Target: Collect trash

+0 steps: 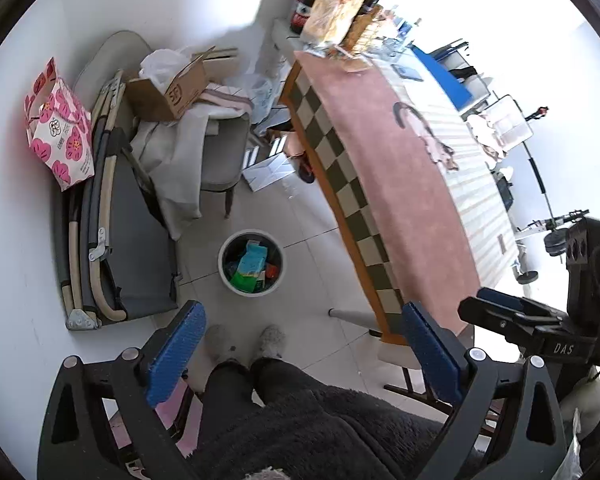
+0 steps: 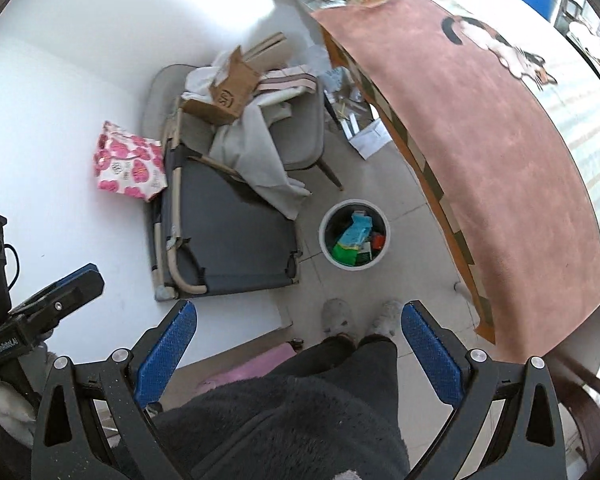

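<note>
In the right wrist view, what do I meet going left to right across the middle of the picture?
Pink flowered bag → folded grey cot → chair piled with cloth → white trash bin → pink cloth on the table.

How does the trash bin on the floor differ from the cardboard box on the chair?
The trash bin is round, white and upright on the floor tiles; the cardboard box is brown, rectangular and tilted on the piled chair. The bin holds colourful packaging; the box's contents are unclear. Both are open-topped.
</note>
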A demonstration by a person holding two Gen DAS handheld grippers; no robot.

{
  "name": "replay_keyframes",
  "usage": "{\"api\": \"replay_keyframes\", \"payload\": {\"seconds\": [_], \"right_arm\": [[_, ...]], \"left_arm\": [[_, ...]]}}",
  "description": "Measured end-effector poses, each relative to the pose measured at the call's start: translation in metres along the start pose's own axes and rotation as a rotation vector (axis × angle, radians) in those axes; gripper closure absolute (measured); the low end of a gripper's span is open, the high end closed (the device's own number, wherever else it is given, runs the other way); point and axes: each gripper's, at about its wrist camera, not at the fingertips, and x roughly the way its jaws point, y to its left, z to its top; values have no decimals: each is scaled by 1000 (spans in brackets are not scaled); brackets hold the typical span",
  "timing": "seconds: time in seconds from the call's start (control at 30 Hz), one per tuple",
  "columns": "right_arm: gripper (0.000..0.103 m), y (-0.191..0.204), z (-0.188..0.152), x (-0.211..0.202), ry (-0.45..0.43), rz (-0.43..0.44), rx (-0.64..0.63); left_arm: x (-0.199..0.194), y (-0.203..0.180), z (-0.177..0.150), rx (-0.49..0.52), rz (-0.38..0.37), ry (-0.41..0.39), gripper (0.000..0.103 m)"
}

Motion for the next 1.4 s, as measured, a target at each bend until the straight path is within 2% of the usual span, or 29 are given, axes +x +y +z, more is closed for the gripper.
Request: {"api": "replay_keyframes", "payload": {"seconds": [0.3,1.4], "right_arm": [[0,16,-8,-29,-18,22,-30],[0,21,-27,-46,-29,37,15]], "left_arm": [[-19,-9,-8,13,-42,-24,2],[-30,-19,-16,45,-59,-45,2]]}}
